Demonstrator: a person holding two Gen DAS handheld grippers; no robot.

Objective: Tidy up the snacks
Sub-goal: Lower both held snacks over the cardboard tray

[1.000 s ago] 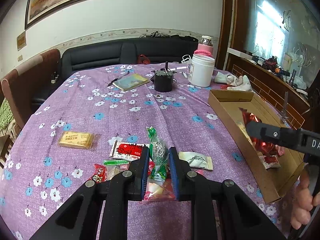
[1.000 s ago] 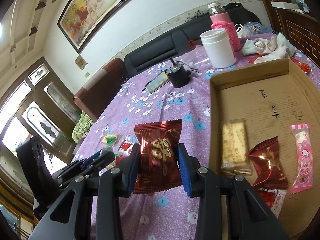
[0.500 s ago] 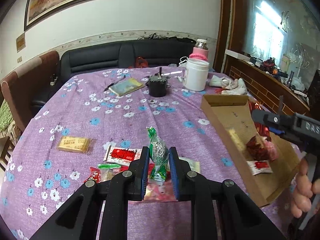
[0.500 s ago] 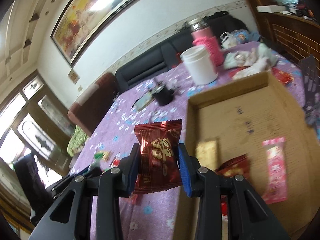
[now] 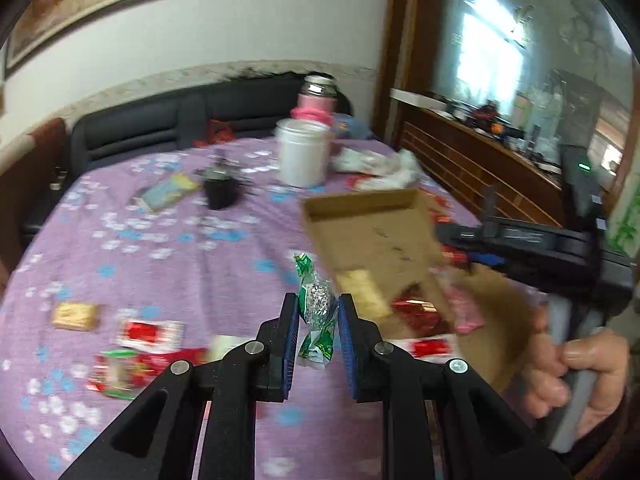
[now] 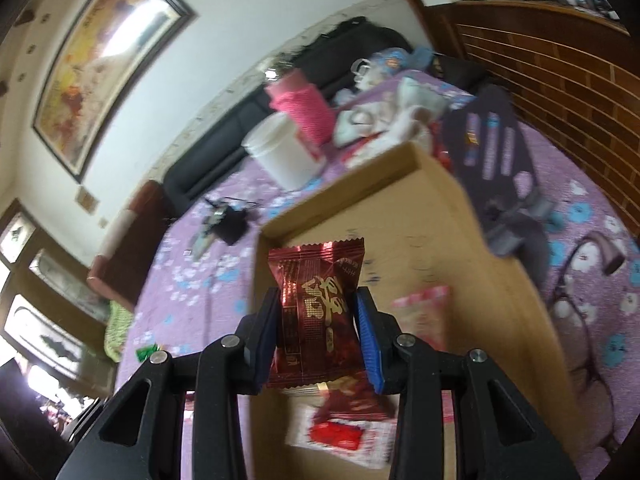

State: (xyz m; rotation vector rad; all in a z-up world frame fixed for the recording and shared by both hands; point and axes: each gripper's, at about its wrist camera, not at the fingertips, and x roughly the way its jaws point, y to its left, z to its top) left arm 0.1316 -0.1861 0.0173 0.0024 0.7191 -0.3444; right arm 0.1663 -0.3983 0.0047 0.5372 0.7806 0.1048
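The right gripper pinched a dark red snack packet above the cardboard box, which already held several snacks. The left gripper clasped a green and silver candy (wrapper ends twisted) over the purple flowered tablecloth, beside the box.

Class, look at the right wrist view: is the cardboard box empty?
No: the cardboard box holds several wrapped snacks, including a pink packet.

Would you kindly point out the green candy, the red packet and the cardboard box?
green candy point(image 5: 318, 300), left wrist view, foil middle.
red packet point(image 6: 318, 300), right wrist view, printed front.
cardboard box point(image 6: 496, 320), right wrist view, bare floor.
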